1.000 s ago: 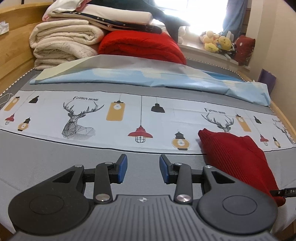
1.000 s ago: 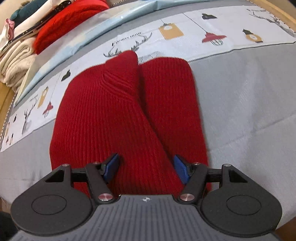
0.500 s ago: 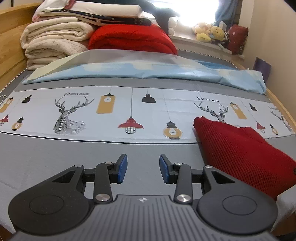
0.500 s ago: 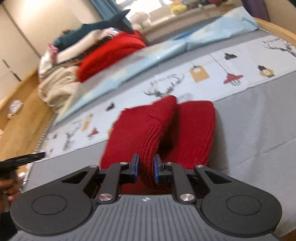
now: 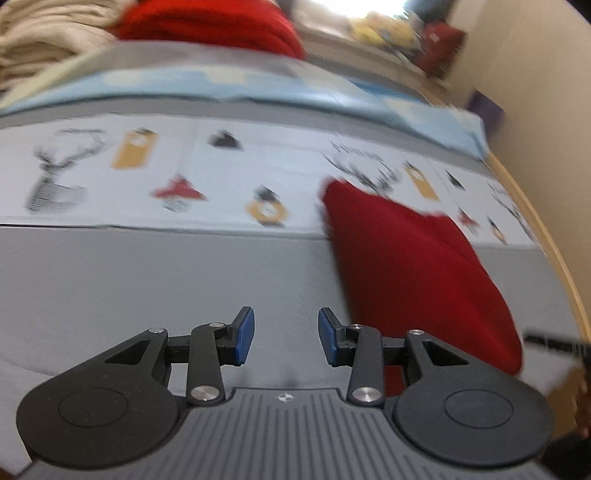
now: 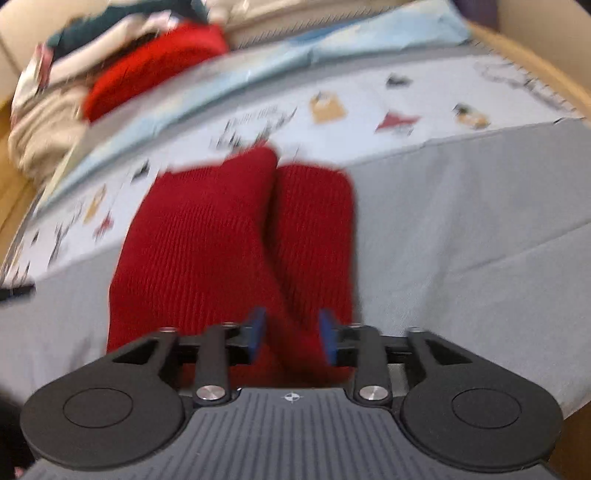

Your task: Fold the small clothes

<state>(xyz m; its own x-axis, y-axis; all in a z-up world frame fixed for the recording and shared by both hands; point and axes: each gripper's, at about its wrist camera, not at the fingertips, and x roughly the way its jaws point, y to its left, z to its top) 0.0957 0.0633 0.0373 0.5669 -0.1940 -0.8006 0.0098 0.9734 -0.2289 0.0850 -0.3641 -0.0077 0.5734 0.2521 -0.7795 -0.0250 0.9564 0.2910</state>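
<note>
A small red knit garment [image 6: 229, 236] lies folded on the grey bed sheet, with a crease running down its middle. My right gripper [image 6: 291, 336] is open, its blue pads on either side of the garment's near edge. In the left wrist view the same garment [image 5: 413, 266] lies to the right. My left gripper [image 5: 286, 339] is open and empty over the bare grey sheet, just left of the garment's near corner. Both views are blurred by motion.
A printed band with deer and lanterns [image 5: 184, 173] crosses the bed behind the garment. A light blue sheet [image 5: 258, 85] lies beyond it. Folded blankets, one of them red [image 5: 210, 26], are stacked at the back. The wooden bed edge [image 5: 546, 240] runs along the right.
My right gripper was shut on the garment's fold half a second ago and has opened, and the garment lies flat again. My left gripper has moved closer to the garment.
</note>
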